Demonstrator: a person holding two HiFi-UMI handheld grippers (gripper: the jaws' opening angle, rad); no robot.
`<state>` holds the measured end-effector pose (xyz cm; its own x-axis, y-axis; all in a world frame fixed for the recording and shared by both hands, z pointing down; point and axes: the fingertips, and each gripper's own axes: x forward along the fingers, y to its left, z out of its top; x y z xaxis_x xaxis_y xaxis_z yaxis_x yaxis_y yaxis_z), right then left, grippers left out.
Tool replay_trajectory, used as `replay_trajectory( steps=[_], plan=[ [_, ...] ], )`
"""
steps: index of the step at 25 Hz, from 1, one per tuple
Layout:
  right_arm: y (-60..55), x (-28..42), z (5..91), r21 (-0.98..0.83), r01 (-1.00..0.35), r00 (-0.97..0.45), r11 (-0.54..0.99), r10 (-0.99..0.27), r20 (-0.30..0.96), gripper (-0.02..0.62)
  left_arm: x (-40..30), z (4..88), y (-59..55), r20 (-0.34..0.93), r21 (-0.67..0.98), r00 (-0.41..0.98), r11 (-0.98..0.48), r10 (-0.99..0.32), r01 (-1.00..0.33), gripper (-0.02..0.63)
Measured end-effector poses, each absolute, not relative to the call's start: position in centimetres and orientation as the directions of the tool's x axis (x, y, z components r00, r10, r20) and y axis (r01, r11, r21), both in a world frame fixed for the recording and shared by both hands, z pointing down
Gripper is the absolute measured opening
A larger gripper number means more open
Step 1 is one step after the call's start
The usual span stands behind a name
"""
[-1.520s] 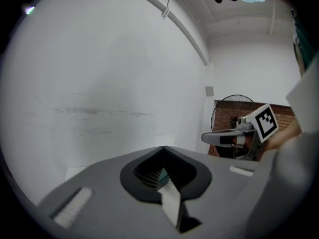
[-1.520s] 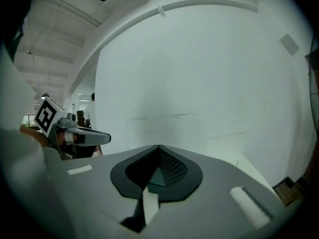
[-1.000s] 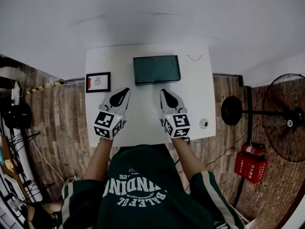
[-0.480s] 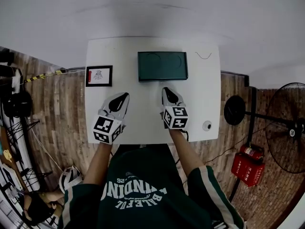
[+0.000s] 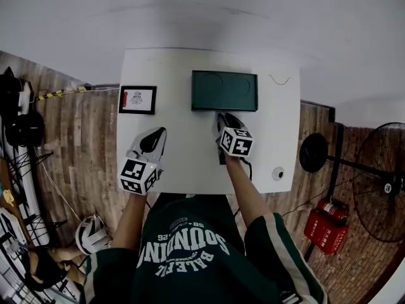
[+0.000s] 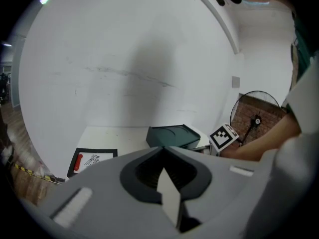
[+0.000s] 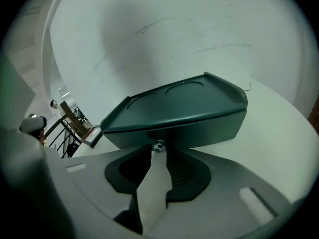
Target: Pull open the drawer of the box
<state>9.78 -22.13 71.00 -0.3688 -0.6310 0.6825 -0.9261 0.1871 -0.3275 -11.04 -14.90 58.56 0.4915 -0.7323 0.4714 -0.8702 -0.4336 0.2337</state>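
A dark green box [image 5: 224,90] with two round dents in its lid stands at the far middle of the white table [image 5: 190,163]. In the right gripper view the box [image 7: 174,111] fills the middle, its drawer front closed, with a small metal knob [image 7: 159,146] at the lower edge. My right gripper [image 7: 158,158] is open by a narrow gap, with the knob right at its tips. In the head view the right gripper [image 5: 223,119] touches the box's near side. My left gripper [image 5: 157,133] rests shut and empty over the table, left of the box [image 6: 174,136].
A black-framed card [image 5: 138,99] lies at the table's far left. A small round white object [image 5: 277,173] sits near the right front corner, and a thin wire [image 5: 278,80] lies right of the box. A fan [image 5: 380,170] and a red extinguisher [image 5: 323,230] stand on the floor to the right.
My right gripper has moved forward across the table to the box's front. The left gripper has stayed about where it was. The head camera has shifted a little.
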Motion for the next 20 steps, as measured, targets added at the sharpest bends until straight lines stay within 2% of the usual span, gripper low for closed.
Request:
replay_trajectory(
  steps=[4,20],
  plan=[
    [-22.2,9.6,71.5,-0.316,-0.930,-0.360,0.187,-0.627,0.690,0.069,-11.8,58.8,-14.8,0.476,0.237,0.484,-0.423,-0.735,-0.875,0.054],
    [-16.7,10.1,71.8,-0.310,-0.926,-0.376,0.215,-0.600,0.706,0.067,-9.9,58.9,-14.2,0.466,0.260,0.530,-0.463,-0.708,-0.847,0.054]
  ],
)
